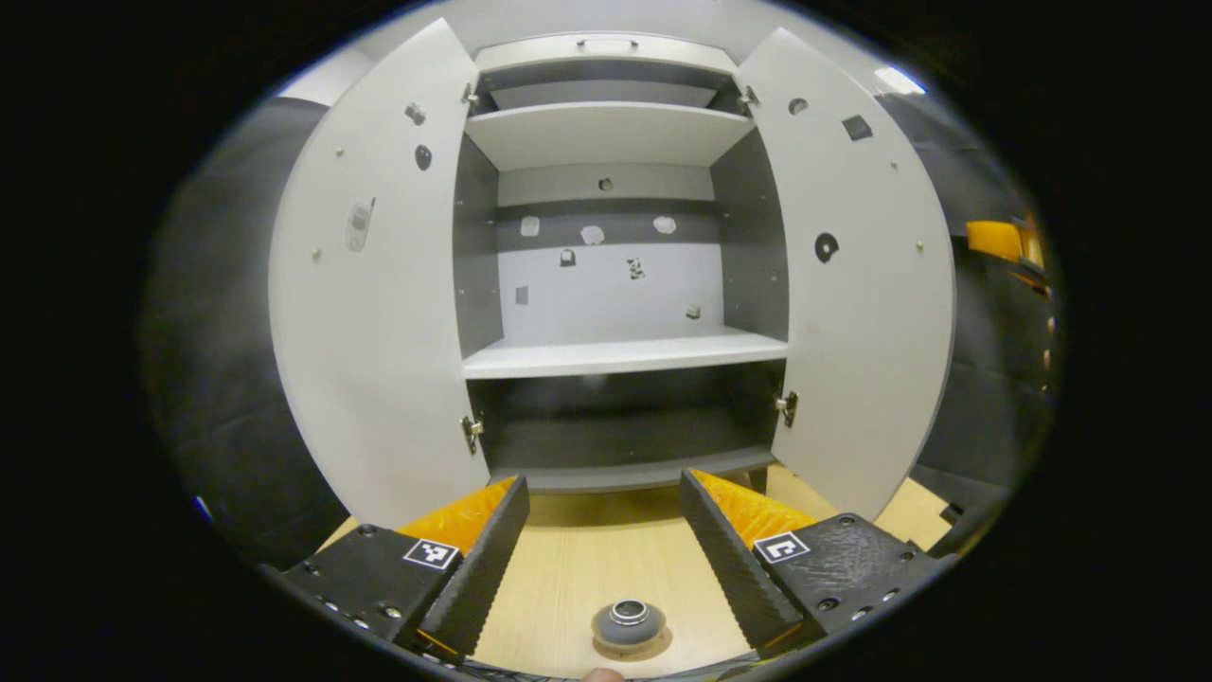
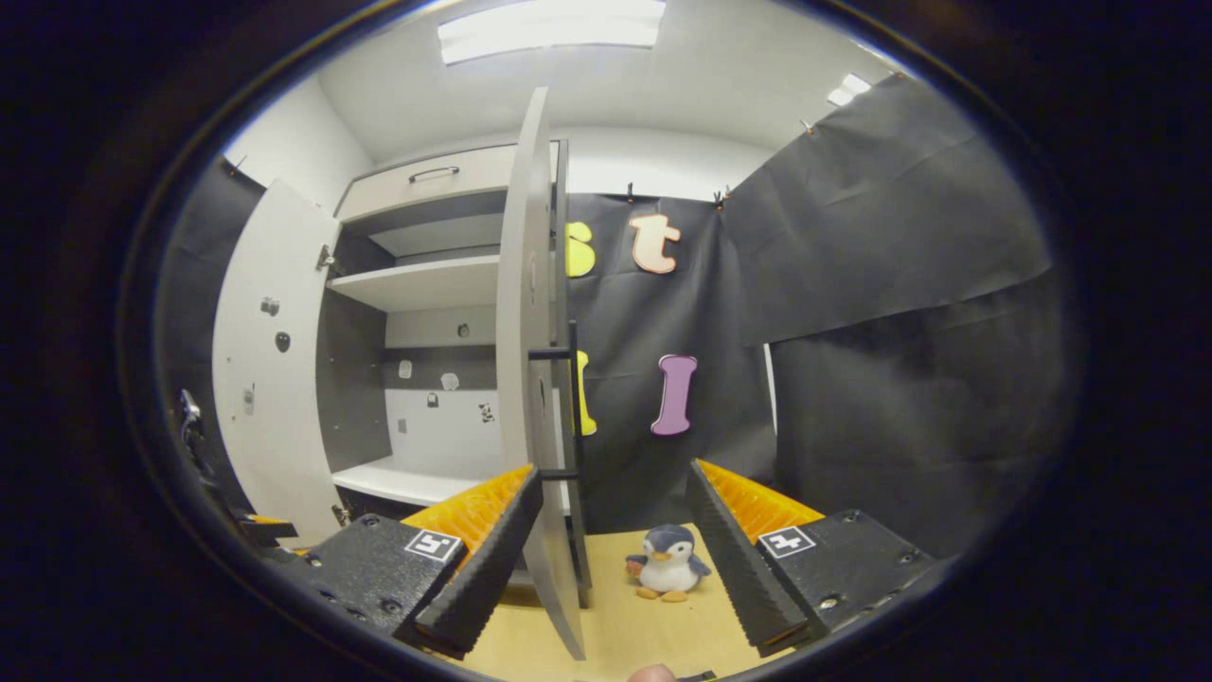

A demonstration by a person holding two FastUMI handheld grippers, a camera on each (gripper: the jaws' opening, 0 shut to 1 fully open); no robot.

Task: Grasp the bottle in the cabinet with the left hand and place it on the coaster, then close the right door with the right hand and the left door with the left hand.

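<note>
In the left gripper view, the left tongs [image 1: 602, 549] are released, jaws spread wide with nothing between them, held low over the light wooden surface [image 1: 578, 559]. Directly below them, the small grey bottle with a metallic cap [image 1: 629, 623] stands upright on the round brown coaster [image 1: 632, 649], seen from above, apart from both fingers. Ahead stands the white cabinet with dark interior panels [image 1: 606, 133], its shelves bare; the white left door [image 1: 365, 284] and the white right door [image 1: 857, 284] both stand swung open. In the right gripper view, the right tongs [image 2: 615, 554] are likewise released and grasp nothing; the right door [image 2: 530, 379] appears edge-on just ahead, its lower edge between the spread fingers. A small plush penguin [image 2: 668, 562] sits on the surface beyond, near the black cloth wall [image 2: 852, 332].
</note>
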